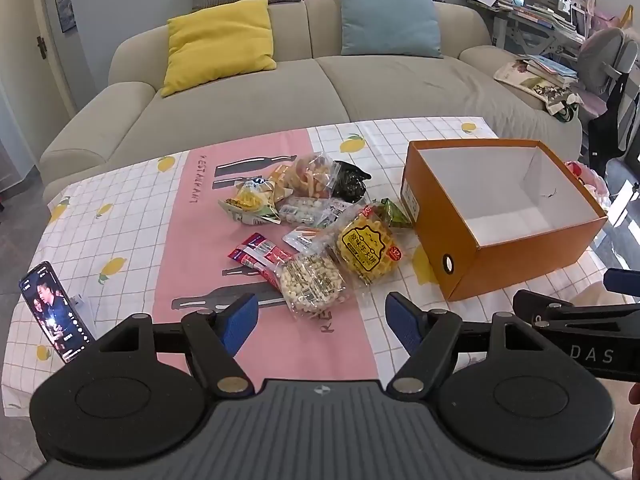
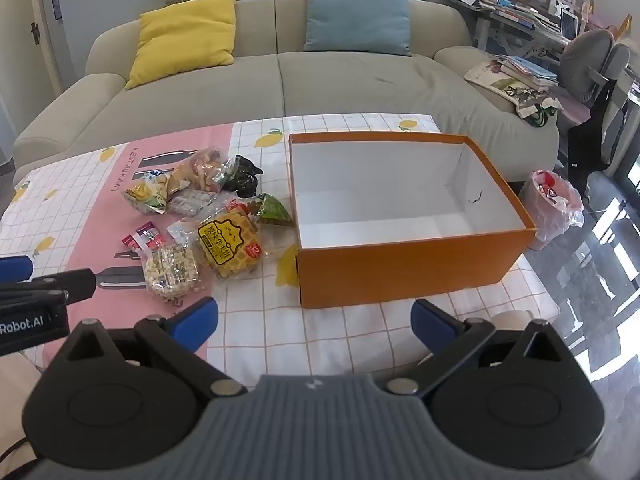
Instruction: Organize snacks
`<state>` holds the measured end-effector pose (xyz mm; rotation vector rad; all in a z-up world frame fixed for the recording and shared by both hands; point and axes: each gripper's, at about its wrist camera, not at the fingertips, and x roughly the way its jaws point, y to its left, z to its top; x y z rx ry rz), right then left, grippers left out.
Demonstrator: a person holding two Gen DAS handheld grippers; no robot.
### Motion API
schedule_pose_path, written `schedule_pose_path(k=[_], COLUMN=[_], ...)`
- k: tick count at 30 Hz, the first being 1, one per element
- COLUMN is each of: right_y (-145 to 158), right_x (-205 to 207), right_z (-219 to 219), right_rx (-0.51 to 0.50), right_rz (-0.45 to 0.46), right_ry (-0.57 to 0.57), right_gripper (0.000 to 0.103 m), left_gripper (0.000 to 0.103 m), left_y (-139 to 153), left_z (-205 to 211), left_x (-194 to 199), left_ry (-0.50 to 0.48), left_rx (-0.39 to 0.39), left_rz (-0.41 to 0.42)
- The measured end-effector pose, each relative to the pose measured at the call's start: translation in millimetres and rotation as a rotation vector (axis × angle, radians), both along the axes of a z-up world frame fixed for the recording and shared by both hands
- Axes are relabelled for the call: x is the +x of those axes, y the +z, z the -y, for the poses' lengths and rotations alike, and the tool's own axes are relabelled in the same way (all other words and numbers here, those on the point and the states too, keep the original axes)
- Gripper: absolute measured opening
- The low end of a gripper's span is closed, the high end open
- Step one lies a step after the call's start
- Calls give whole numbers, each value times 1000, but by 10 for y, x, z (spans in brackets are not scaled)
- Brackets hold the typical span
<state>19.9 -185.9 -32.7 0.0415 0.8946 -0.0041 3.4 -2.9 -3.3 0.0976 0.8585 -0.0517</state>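
Observation:
Several snack packets lie in a loose pile on the tablecloth: a yellow waffle pack, a clear bag of small puffs, a red-white packet, a yellow-green chip bag, a green triangular pack and a dark bag. An open orange box with a white, empty inside stands right of the pile. My left gripper is open and empty just before the puffs bag. My right gripper is open and empty before the box's near wall.
A phone stands upright at the table's left front. A beige sofa with yellow and blue cushions runs behind the table. A bin with a plastic bag stands on the floor right of the table. A cluttered desk and chair are far right.

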Motion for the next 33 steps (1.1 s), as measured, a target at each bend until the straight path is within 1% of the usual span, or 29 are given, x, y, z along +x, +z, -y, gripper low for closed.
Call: schedule_pose_path(k=[8, 14, 33], right_y=[43, 3, -34], right_x=[-19, -10, -7], right_z=[-9, -7, 12], right_rx=[-15, -1, 13], right_rz=[9, -15, -31], right_ry=[7, 10, 5], right_gripper=[100, 100, 100], left_gripper=[85, 85, 85], left_y=[-2, -11, -50], left_z=[10, 3, 36], left_x=[-17, -15, -23], left_ry=[-1, 0, -4], left_rx=[-11, -10, -11], left_rz=[4, -7, -13])
